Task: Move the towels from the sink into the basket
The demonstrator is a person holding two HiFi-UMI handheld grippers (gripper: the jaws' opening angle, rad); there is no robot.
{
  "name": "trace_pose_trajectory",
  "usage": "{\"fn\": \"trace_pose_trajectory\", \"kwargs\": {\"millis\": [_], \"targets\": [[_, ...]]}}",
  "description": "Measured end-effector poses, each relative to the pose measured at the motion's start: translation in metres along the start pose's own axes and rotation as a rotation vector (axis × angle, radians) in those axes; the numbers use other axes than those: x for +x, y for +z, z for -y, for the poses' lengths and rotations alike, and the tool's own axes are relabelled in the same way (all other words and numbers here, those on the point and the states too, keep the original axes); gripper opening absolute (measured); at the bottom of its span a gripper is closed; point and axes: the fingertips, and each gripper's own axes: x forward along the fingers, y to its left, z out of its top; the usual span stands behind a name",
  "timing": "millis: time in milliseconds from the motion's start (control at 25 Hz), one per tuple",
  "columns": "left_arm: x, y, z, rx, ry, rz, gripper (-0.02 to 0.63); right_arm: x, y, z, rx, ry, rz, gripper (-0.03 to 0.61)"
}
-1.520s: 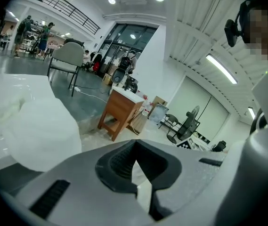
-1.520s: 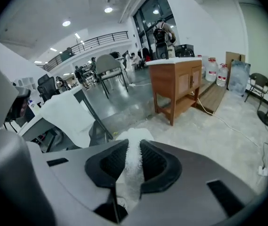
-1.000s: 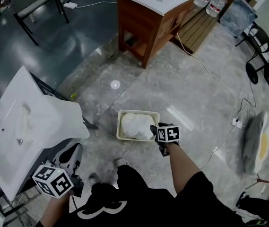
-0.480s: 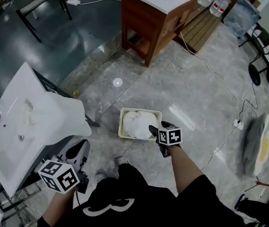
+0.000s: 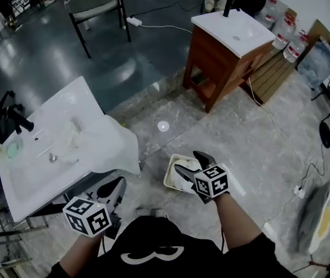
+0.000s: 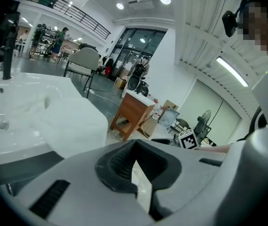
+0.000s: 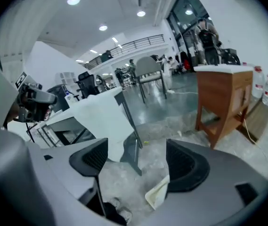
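Towel (image 5: 111, 150) draped over the sink's (image 5: 31, 175) front corner, long side hanging floorward. Left gripper (image 5: 118, 185), jaws together and empty, just under that corner. Right gripper (image 5: 187, 160), jaws just opened with nothing between, farther from the sink, over the basket (image 5: 167, 181).

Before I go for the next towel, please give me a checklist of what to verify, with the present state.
1. Right gripper empty: ok; its jaws have just been opening and nothing is between them.
2. White towel lies in the basket: ok.
3. Sink cleared: not ok; a draped towel hangs over its front edge.
4. Left gripper open for a grasp: not ok; jaws together.
5. Other towels lying inside the sink: cannot tell.
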Motion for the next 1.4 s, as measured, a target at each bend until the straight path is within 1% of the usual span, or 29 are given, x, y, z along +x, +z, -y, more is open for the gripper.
{"fn": "trace_pose_trajectory", "kwargs": {"millis": [80, 160, 280, 440, 520, 640, 760, 1000, 1200, 1320, 1400], "targets": [[-0.015, 0.0, -0.014, -0.025, 0.019, 0.018, 0.005, 0.005, 0.035, -0.033, -0.078, 0.045, 0.039, 0.37], [-0.032, 0.003, -0.029, -0.051, 0.036, 0.037, 0.005, 0.014, 0.068, -0.069, -0.132, 0.099, 0.072, 0.374], [-0.06, 0.012, -0.048, -0.065, 0.06, 0.069, 0.005, 0.03, 0.106, -0.126, -0.211, 0.185, 0.089, 0.374], [-0.097, 0.03, -0.074, -0.085, 0.097, 0.122, 0.005, 0.055, 0.142, -0.195, -0.309, 0.29, 0.064, 0.374], [-0.113, 0.041, -0.088, -0.086, 0.116, 0.144, 0.005, 0.068, 0.155, -0.222, -0.361, 0.321, 0.053, 0.374], [-0.132, 0.052, -0.107, -0.098, 0.141, 0.177, 0.005, 0.093, 0.162, -0.254, -0.423, 0.358, 0.006, 0.374], [-0.148, 0.057, -0.117, -0.113, 0.157, 0.198, 0.005, 0.116, 0.16, -0.27, -0.454, 0.371, -0.05, 0.374], [-0.175, 0.062, -0.141, -0.126, 0.191, 0.225, 0.005, 0.161, 0.154, -0.279, -0.561, 0.325, -0.153, 0.374], [-0.183, 0.064, -0.161, -0.137, 0.197, 0.23, 0.005, 0.186, 0.142, -0.278, -0.586, 0.296, -0.239, 0.374], [-0.184, 0.069, -0.168, -0.127, 0.192, 0.228, 0.005, 0.194, 0.132, -0.274, -0.625, 0.27, -0.287, 0.373], [-0.185, 0.075, -0.171, -0.114, 0.184, 0.229, 0.005, 0.197, 0.129, -0.273, -0.623, 0.271, -0.308, 0.374]]}}
